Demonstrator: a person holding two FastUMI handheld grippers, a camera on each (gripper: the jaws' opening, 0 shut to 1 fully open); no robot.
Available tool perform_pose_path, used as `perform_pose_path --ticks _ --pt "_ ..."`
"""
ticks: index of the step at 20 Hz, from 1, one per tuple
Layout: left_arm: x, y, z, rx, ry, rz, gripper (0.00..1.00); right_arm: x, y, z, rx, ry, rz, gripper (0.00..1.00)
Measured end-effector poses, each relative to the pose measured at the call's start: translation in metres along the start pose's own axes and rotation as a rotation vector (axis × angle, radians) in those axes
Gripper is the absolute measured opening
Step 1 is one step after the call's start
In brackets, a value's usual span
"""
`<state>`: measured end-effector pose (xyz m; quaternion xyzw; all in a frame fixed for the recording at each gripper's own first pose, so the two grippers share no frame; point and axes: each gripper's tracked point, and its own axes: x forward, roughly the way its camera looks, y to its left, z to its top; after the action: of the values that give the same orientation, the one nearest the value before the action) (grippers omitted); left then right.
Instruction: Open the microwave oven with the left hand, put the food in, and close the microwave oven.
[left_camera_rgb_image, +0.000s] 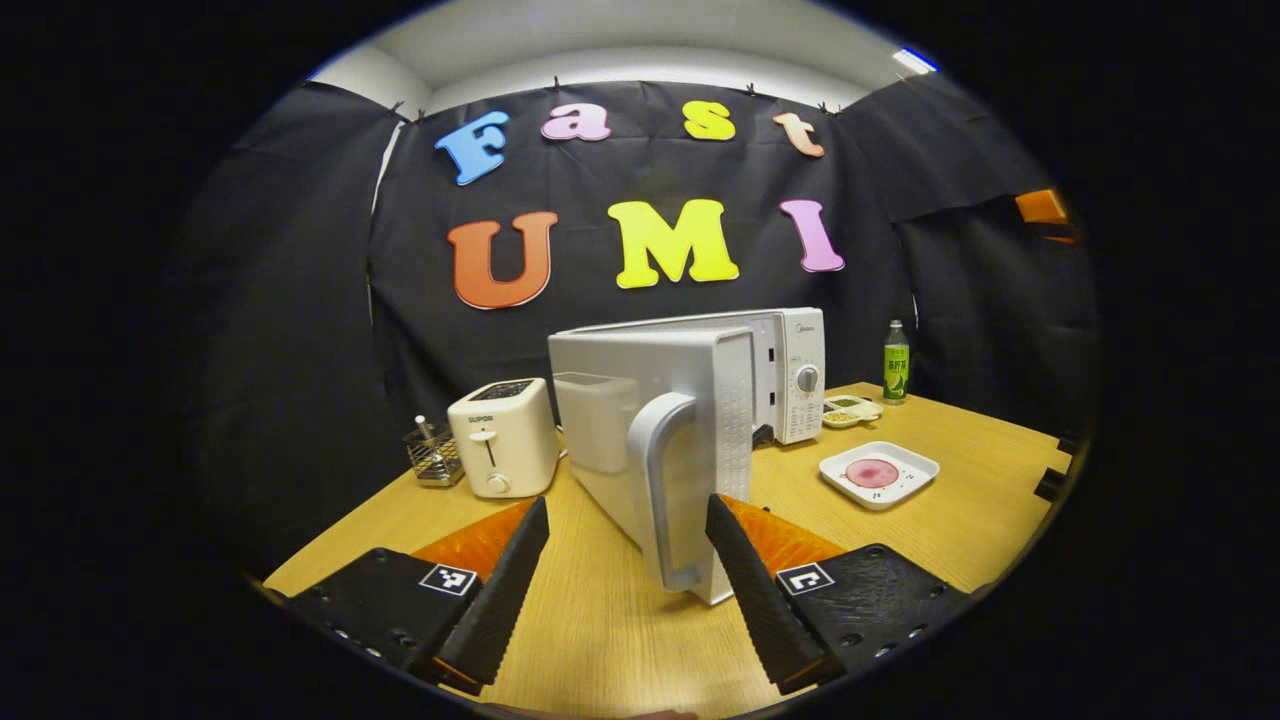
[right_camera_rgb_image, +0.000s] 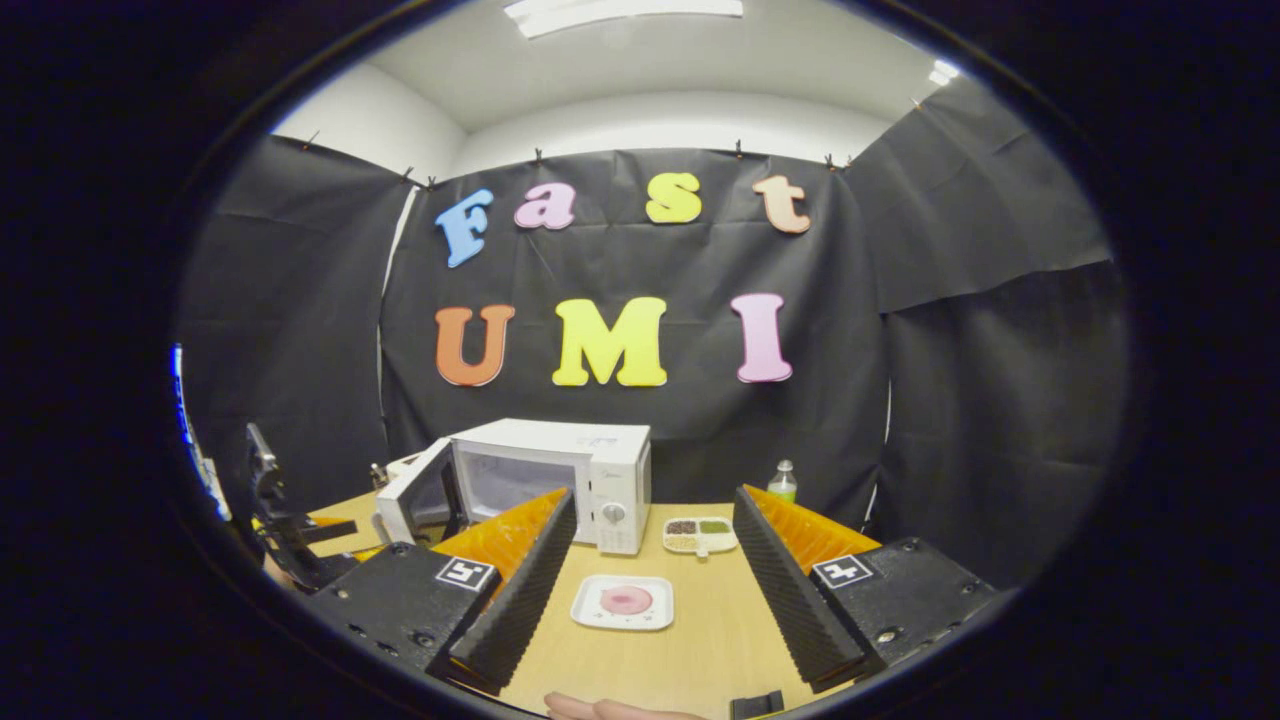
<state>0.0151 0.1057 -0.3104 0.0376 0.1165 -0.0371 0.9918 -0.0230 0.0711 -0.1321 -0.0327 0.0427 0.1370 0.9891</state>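
The white microwave (left_camera_rgb_image: 790, 375) stands at the back of the wooden table (left_camera_rgb_image: 600, 640), its door (left_camera_rgb_image: 690, 420) swung wide open toward me. My left gripper (left_camera_rgb_image: 628, 510) is open, with the door's grey handle (left_camera_rgb_image: 655, 480) in the gap between the fingers, which are not pressed on it. The food is a pink round slice on a white square plate (left_camera_rgb_image: 878, 473), right of the microwave. In the right gripper view the plate (right_camera_rgb_image: 622, 602) lies just ahead of my open, empty right gripper (right_camera_rgb_image: 655, 500), with the microwave (right_camera_rgb_image: 550, 480) and its open door (right_camera_rgb_image: 415, 500) behind. The left gripper (right_camera_rgb_image: 285, 530) shows far left.
A white toaster (left_camera_rgb_image: 503, 437) and a small wire basket (left_camera_rgb_image: 433, 455) stand left of the microwave. A divided dish of condiments (left_camera_rgb_image: 850, 410) and a green bottle (left_camera_rgb_image: 896, 363) sit at the back right. A fingertip of a hand (right_camera_rgb_image: 600, 710) shows at the bottom edge.
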Motion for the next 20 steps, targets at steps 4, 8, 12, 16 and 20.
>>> perform_pose_path --ticks 4,8,12,16,20 --pt "-0.025 0.025 0.018 -0.078 -0.004 0.076 0.94 0.028 0.006 -0.008 -0.025 0.053 0.007 0.92" --pt "-0.037 0.041 0.035 -0.160 0.015 0.135 0.94 0.056 0.002 -0.005 -0.054 0.077 0.002 1.00" --pt "-0.043 0.043 0.076 -0.146 -0.031 0.156 0.95 0.089 -0.007 -0.012 -0.064 0.150 0.012 1.00" --pt "-0.038 0.035 0.113 -0.157 -0.071 0.145 0.95 0.128 -0.026 -0.030 -0.075 0.246 -0.005 1.00" --pt "-0.027 0.025 0.140 -0.113 -0.093 0.136 0.95 0.164 -0.038 -0.070 -0.063 0.418 0.019 0.92"
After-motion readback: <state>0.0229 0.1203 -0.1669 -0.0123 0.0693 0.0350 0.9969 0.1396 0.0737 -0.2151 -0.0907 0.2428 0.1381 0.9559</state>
